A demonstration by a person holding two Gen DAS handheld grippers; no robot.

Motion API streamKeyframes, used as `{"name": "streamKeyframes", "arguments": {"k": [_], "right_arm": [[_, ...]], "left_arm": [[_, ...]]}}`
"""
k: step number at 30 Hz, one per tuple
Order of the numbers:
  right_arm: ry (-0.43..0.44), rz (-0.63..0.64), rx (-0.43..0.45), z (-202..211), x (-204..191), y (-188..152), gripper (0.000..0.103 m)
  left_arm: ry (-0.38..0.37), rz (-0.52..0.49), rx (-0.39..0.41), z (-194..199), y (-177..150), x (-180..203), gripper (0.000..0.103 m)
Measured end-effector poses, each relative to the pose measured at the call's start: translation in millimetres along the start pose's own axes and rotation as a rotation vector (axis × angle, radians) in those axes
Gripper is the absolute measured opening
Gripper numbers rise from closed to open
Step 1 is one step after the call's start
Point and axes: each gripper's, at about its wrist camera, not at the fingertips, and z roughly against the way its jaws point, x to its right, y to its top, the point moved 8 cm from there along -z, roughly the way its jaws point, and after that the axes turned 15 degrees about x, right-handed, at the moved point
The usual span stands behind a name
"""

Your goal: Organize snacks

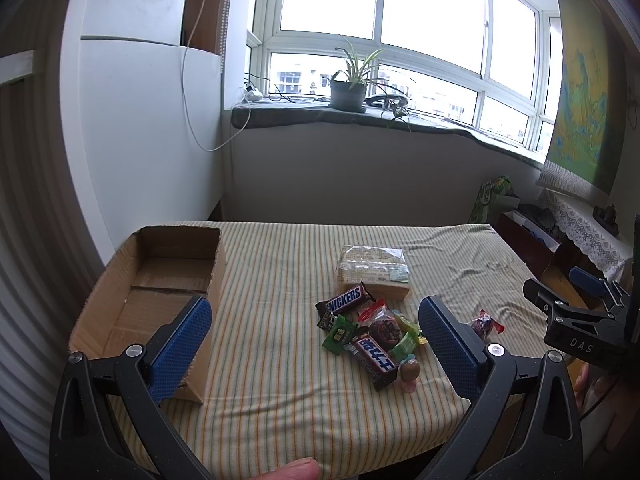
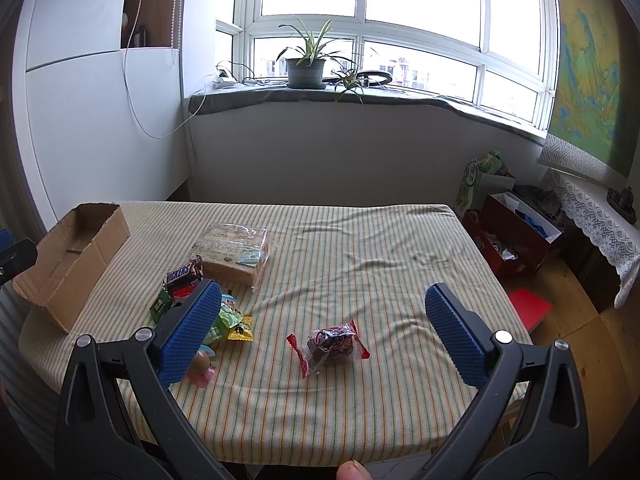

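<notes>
An open cardboard box (image 1: 120, 316) (image 2: 48, 276) lies at the table's left side with nothing in it. A pile of snacks sits mid-table: two Snickers bars (image 1: 347, 299) (image 1: 374, 356) (image 2: 183, 274), small green candy packets (image 1: 338, 334), a dark round cake in clear wrap (image 1: 384, 330) and a large wrapped cracker pack (image 1: 374, 270) (image 2: 234, 250). A separate dark cake in red-edged wrap (image 2: 330, 344) (image 1: 484, 326) lies apart to the right. My left gripper (image 1: 316, 340) is open above the near table, short of the pile. My right gripper (image 2: 320, 332) is open, the wrapped cake lying between its fingers' line of sight.
A striped cloth (image 2: 360, 264) covers the table. A windowsill with a potted plant (image 1: 348, 88) runs behind. Right of the table stand a red box (image 2: 516, 236), a green bag (image 2: 480, 180) and a lace-covered cabinet (image 2: 596, 216). A white cupboard (image 1: 140, 120) stands at left.
</notes>
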Motion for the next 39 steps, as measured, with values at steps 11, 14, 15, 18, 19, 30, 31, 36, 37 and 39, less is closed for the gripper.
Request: {"name": "streamKeyframes", "arguments": {"k": [11, 14, 15, 18, 19, 30, 31, 36, 37, 39], "right_arm": [[-0.001, 0.001, -0.001, 0, 1, -1, 0.103], [-0.001, 0.002, -0.001, 0, 1, -2, 0.103], [-0.002, 0.002, -0.001, 1, 2, -2, 0.103], [-0.001, 0.002, -0.002, 1, 2, -3, 0.103], [-0.001, 0.002, -0.002, 0, 1, -2, 0.103], [-0.005, 0.0, -0.017, -4, 6, -12, 0.103], [-0.005, 0.002, -0.029, -11, 5, -13, 0.103], [-0.004, -0.004, -0.083, -25, 9, -36, 0.103], [-0.005, -0.005, -0.1, -29, 9, -43, 0.103], [-0.008, -0.009, -0.146, -35, 12, -65, 0.103]], "left_arm": [[-0.001, 0.0, -0.001, 0, -1, 0, 0.103], [-0.002, 0.001, -0.001, 0, -1, 0, 0.103], [-0.002, 0.001, -0.001, 0, -2, 1, 0.103], [-0.002, 0.001, -0.002, 0, -2, 1, 0.103], [-0.002, 0.0, -0.002, 0, -2, 1, 0.103], [-0.004, -0.004, -0.012, -3, -6, 3, 0.103], [-0.005, -0.005, -0.016, -5, -7, 4, 0.103], [-0.011, 0.002, -0.067, -20, -23, 4, 0.103], [-0.011, 0.002, -0.081, -24, -29, 5, 0.103], [-0.018, 0.006, -0.114, -33, -44, 5, 0.103]]}}
